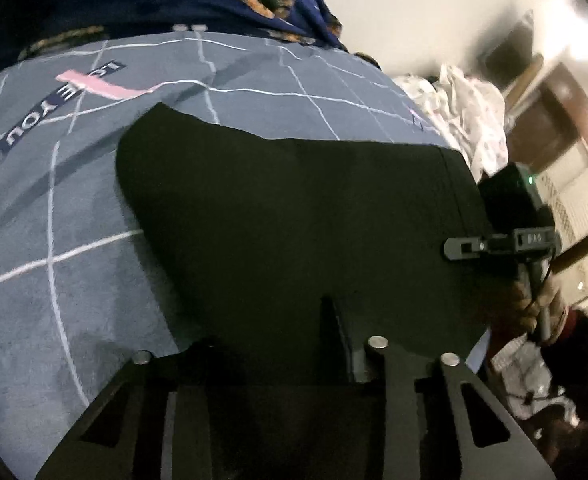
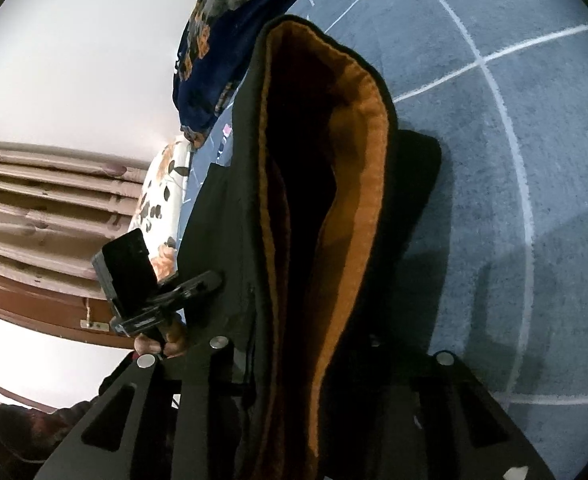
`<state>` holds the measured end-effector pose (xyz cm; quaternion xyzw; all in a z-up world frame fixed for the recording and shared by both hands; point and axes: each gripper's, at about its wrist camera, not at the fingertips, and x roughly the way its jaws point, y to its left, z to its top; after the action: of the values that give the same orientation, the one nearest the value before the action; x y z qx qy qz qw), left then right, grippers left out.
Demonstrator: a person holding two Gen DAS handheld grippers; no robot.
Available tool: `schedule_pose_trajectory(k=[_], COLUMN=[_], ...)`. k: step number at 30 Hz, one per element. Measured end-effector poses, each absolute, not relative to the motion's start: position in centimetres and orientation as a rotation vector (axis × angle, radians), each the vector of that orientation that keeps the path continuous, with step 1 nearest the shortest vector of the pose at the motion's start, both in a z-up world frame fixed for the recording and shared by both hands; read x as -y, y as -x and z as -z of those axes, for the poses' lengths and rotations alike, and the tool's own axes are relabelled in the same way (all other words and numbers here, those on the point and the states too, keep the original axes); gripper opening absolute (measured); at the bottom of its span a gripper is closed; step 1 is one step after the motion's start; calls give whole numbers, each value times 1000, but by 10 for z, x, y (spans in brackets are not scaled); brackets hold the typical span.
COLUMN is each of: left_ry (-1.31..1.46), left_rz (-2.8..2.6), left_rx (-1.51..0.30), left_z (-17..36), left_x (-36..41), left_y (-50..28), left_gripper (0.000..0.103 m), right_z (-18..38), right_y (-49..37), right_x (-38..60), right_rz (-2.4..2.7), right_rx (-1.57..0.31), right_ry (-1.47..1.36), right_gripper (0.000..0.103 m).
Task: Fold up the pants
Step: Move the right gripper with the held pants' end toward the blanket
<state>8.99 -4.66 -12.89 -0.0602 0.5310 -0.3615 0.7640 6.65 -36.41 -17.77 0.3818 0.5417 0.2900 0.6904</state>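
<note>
Black pants [image 1: 294,200] lie spread on a grey-blue bedsheet [image 1: 54,260]. In the left wrist view my left gripper [image 1: 294,320] sits low over their near edge; one finger [image 1: 340,332] shows and the dark cloth runs in between the jaws, which look shut on it. My right gripper [image 1: 460,247] pinches the pants' right edge, held by a hand [image 1: 534,304]. In the right wrist view the pants [image 2: 230,220] gape, showing an orange fleece lining [image 2: 354,200] that runs down into my right gripper [image 2: 294,344]. The left gripper [image 2: 210,280] nips the far left edge.
A dark blue floral blanket [image 1: 154,0] is heaped at the sheet's far side, also in the right wrist view [image 2: 222,40]. White patterned bedding [image 1: 466,112] lies past the pants, beside brown wooden furniture [image 1: 554,128]. A floral pillow [image 2: 162,200] lies by the wall.
</note>
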Motion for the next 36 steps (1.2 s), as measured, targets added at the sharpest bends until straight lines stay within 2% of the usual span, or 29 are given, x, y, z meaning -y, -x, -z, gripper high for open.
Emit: schedule_pose_trajectory(k=[5, 16, 36], left_ry=[-1, -202, -196], left_rz=[730, 611, 497], left_rx=[-1088, -970, -904], left_z=[115, 86, 63], left_x=[56, 40, -9], left_y=[-74, -53, -69], left_gripper=[24, 24, 24], right_z=[171, 158, 129], right_y=[-61, -63, -92], right_x=[362, 335, 285], right_rz=[-654, -705, -740], right_rx=[-1168, -1128, -1121], right_ry=[-881, -913, -864], right_gripper=[26, 25, 25])
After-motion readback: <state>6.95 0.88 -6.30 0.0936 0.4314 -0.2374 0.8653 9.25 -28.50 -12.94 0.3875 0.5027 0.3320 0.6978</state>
